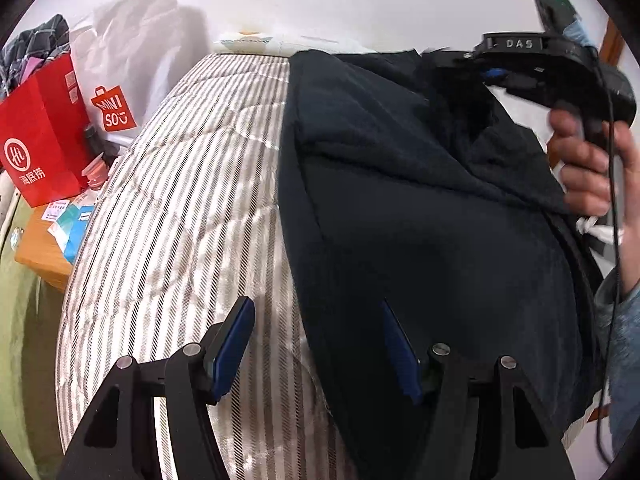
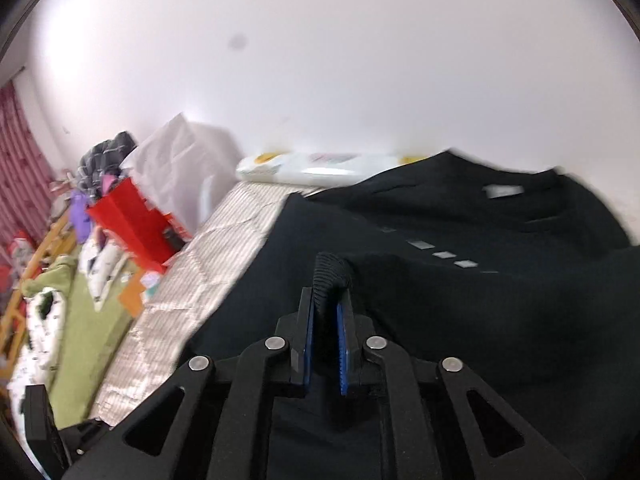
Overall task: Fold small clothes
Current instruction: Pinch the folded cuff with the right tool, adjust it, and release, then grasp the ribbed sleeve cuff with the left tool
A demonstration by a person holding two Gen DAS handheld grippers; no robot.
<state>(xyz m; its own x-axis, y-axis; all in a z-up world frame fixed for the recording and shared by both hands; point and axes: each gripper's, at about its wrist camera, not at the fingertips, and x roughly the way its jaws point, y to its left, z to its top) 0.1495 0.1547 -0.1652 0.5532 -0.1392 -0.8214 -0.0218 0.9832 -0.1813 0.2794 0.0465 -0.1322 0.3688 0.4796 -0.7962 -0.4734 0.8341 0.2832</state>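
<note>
A dark navy garment (image 1: pixel 420 208) lies spread over the right half of a striped mattress (image 1: pixel 192 184), its far end reaching the mattress's top edge near a white pillow (image 2: pixel 320 168). The right gripper (image 2: pixel 325 312) has its jaws clenched on a ribbed cuff or hem of that garment, the fabric bunched up between the blue pads (image 2: pixel 308 344). A person's hand (image 1: pixel 588 160) grasps that tool by its handle, over the right edge of the bed. The left gripper (image 1: pixel 316 344) hangs with its jaws released and nothing between them, one finger over the bare stripes and the other over the garment's near left edge. Beyond the mattress's left edge a red paper bag (image 1: pixel 40 136) stands among clutter.
</note>
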